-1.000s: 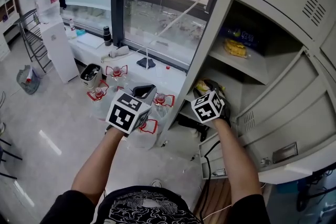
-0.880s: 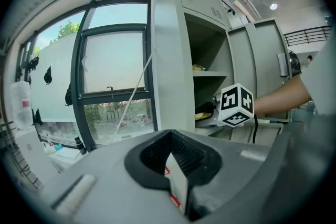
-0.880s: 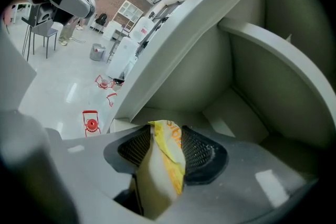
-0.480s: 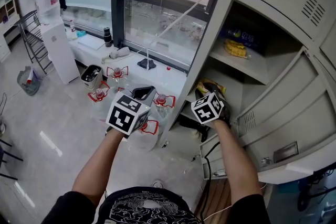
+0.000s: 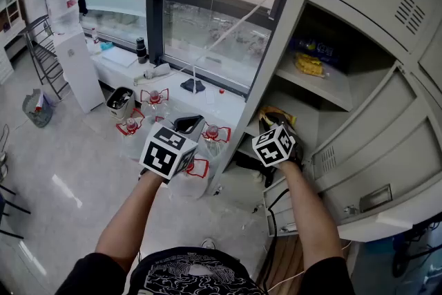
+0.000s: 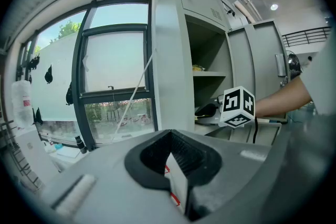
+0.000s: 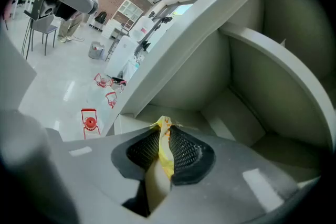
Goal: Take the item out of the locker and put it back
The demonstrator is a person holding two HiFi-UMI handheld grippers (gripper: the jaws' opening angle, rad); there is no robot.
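Far left: water dispenser [image 5: 69,38] by the wall, chair [image 5: 41,52] just beside it. On the floor under the window [image 5: 207,17]: bin [image 5: 119,99] and a few water jugs [image 5: 152,94] w/ red handles, near each other.

L gripper [image 6: 171,134] is held out over the jugs, well apart from the locker [image 5: 359,103] — pads together, nothing btwn them. Only a pale sliver shows below where they meet. It points roughly at the window/locker edge.

R gripper [image 7: 163,135] is at the mouth of the locker's middle compartment, forearm coming up from below. Its pads are clamped on the packet [image 7: 165,152]: thin yellow edge pinched upright btwn the mesh pads, top corner poking just past the tips. In head view the packet's yellow body shows just above the R cube, at the front lip of that shelf. Can't tell if it touches the shelf. R gripper view looks into the compartment — grey walls + shelf behind the packet.

Compartment above is open too: yellow snack bag [image 5: 309,64] on its shelf, blue pack [image 5: 315,46] behind it, touching or nearly.

Right of the arm: door [image 5: 387,135] w/ vent slots, swung out. Black cable [image 5: 275,207] runs down past the locker base, beside the R forearm.
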